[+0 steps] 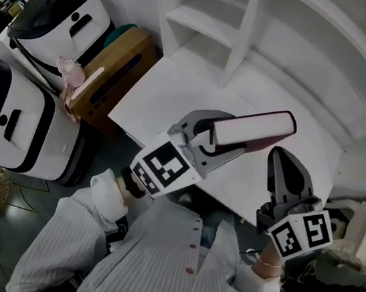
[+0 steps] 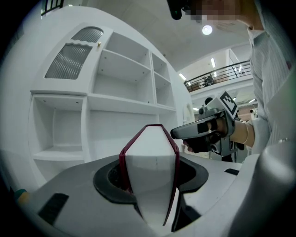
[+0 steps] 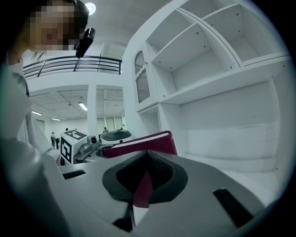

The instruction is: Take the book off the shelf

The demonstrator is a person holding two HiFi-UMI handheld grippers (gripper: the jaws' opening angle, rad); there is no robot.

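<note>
The left tongs clamp the book, long axis toward the shelf; the right tongs, nearly closed and empty, are beside the book's far end.

dim, even indoor light — ceiling lamp glares; fisheye bend, dark vignette at edges; left tongs soft up close.
</note>
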